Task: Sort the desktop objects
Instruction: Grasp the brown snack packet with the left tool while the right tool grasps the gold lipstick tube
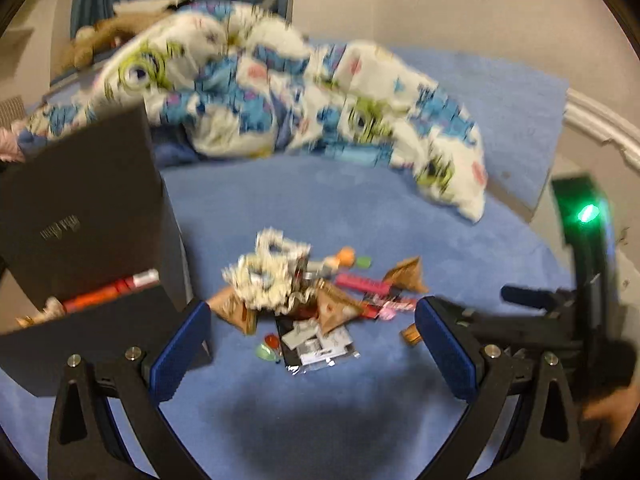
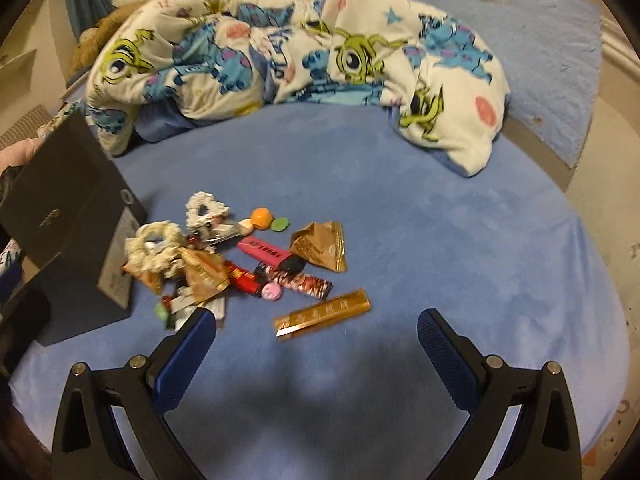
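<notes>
Left hand-held gripper (image 1: 312,344) spread wide, empty, hovering just short of the pile of small objects (image 1: 312,300). Right hand-held gripper (image 2: 316,344) likewise agape, holding nothing, near the gold bar packet (image 2: 322,313) at the pile's edge. Left of the pile, black box (image 1: 80,216) already containing a red tube (image 1: 112,290). Judged barely begun: most items left on the blue bed (image 2: 440,220).

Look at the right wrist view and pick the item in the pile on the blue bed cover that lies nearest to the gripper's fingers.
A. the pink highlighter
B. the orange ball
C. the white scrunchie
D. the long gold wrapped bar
D: the gold wrapped bar lies at the near edge of the pile, just ahead of the open right gripper, while the orange ball, pink highlighter and white scrunchie sit farther back.
</notes>
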`<state>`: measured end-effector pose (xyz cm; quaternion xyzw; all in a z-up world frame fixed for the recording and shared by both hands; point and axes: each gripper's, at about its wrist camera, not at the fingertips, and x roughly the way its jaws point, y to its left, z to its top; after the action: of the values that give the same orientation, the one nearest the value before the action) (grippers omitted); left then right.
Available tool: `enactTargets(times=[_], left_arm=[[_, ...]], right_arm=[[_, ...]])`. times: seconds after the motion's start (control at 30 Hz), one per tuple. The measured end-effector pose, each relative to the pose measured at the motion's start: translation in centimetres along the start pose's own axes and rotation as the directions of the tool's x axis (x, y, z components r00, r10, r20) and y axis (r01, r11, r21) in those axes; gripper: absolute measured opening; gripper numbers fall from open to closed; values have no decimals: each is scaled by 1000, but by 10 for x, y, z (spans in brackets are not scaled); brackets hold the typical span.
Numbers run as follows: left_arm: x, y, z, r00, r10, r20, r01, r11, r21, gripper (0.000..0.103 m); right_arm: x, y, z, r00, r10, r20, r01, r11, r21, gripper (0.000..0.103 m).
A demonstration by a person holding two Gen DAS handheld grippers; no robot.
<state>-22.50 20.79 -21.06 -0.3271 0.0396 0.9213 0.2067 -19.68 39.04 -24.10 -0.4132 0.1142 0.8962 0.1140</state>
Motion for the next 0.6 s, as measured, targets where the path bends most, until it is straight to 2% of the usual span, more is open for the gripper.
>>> enactTargets(times=[0.13,0.27,0.37,0.5,0.6], left_arm=[[42,1,-12,999,7,-44,-6,1000,24,103],[73,8,-13,998,-13,-59,12,1000,-13,103],[94,7,-13,996,-42,-78,42,999,-1,103],[116,5,-10,993,-62,-99,66,997,37,103],[130,11,-8,987,-99,-126,100,995,1,103]], right_arm=[[29,0,6,999,-15,-34,15,1000,0,103],[46,-4,0,997,-53,-54,53,999,5,103],[59,-12,-4,995,-56,-86,58,998,25,103],[75,-21,-9,988,-97,-118,103,993,51,103],[78,-24,-10,987,-123,-103,131,989,73,103]])
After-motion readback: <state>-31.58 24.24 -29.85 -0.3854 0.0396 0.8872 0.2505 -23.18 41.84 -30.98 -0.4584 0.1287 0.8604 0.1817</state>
